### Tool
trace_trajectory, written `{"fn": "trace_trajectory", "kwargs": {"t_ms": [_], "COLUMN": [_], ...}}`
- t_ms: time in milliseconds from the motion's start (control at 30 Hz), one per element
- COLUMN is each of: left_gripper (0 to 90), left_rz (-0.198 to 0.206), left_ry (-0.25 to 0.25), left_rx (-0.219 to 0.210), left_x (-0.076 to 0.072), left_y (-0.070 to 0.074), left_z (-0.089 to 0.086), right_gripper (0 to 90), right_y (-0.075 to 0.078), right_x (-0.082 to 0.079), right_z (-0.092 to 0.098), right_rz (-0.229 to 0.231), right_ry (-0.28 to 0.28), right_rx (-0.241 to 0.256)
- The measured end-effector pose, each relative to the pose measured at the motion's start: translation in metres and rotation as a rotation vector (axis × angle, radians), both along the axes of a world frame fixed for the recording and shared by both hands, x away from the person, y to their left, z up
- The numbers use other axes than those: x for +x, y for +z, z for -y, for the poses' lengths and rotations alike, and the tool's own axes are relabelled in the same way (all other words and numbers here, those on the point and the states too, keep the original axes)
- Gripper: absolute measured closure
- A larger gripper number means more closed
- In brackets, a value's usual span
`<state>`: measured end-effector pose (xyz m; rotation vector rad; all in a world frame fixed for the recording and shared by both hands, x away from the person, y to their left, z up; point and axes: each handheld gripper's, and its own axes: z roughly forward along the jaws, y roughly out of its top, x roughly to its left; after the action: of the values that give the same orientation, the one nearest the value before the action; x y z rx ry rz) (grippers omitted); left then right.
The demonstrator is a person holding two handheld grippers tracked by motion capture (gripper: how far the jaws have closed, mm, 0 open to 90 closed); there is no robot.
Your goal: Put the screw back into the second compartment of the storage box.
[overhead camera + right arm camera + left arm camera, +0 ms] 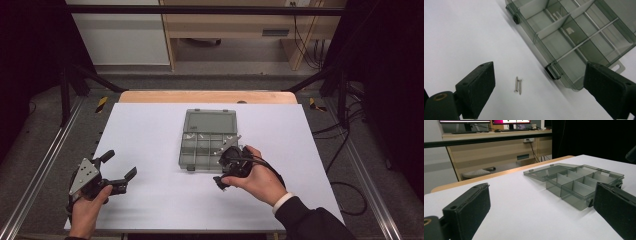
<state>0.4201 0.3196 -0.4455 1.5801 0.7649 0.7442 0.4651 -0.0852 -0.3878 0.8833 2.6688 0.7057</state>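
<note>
- Two small screws (518, 85): on the bench, side by side, just outside the compartment box (574, 42).
- My right gripper (539, 92): nearer; jaws wide, straddling them, long axes pointing roughly ahead.
- My left gripper (116, 170): jaws wide, empty.

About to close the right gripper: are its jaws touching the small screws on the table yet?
Apart. The right gripper view shows the screws lying on bare white table between the right gripper's wide-open jaws, clear surface on both sides.
</note>
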Motion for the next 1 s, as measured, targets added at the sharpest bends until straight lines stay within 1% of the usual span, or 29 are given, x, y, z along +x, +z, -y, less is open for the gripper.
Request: {"fn": "trace_trajectory", "kwargs": {"t_ms": [167,233,300,367,433,500,567,667,767,900,1000], "left_gripper": [1.0,1.0,1.0,1.0,1.0,1.1,1.1,1.1,1.1,1.1,1.1], "left_rz": [-0.001,-0.001,-0.001,-0.001,-0.001,0.001,-0.001,-0.001,-0.001,-0.001,0.0], "left_ry": [0.0,0.0,0.0,0.0,0.001,0.003,0.001,0.002,0.002,0.002,0.003], "left_rx": [0.001,0.0,0.0,0.001,0.001,0.0,0.001,0.001,0.002,0.002,0.001], "left_x": [0.0,0.0,0.0,0.0,0.0,0.0,0.0,0.0,0.0,0.0,0.0], "left_y": [0.0,0.0,0.0,0.0,0.0,0.0,0.0,0.0,0.0,0.0,0.0], "left_z": [0.0,0.0,0.0,0.0,0.0,0.0,0.0,0.0,0.0,0.0,0.0], "right_gripper": [9.3,9.1,8.9,10.1,15.9,21.6,30.2,37.4,41.6,44.6,46.8], "right_y": [-0.001,-0.002,-0.002,-0.003,-0.004,-0.005,-0.005,-0.006,-0.008,-0.012,-0.015], "right_x": [-0.001,-0.001,-0.002,-0.002,-0.003,-0.004,-0.005,-0.006,-0.006,-0.007,-0.007], "right_z": [0.004,0.005,0.005,0.005,0.004,0.004,0.004,0.004,0.003,0.003,0.002], "right_rz": [-0.015,-0.01,-0.019,-0.015,-0.015,-0.027,-0.032,-0.052,-0.068,-0.085,-0.097], "right_ry": [-0.003,-0.001,0.003,0.01,0.017,0.029,0.044,0.061,0.073,0.072,0.069], "right_rx": [-0.01,-0.015,-0.014,-0.019,-0.021,-0.026,-0.025,-0.021,-0.017,-0.009,-0.014]}}
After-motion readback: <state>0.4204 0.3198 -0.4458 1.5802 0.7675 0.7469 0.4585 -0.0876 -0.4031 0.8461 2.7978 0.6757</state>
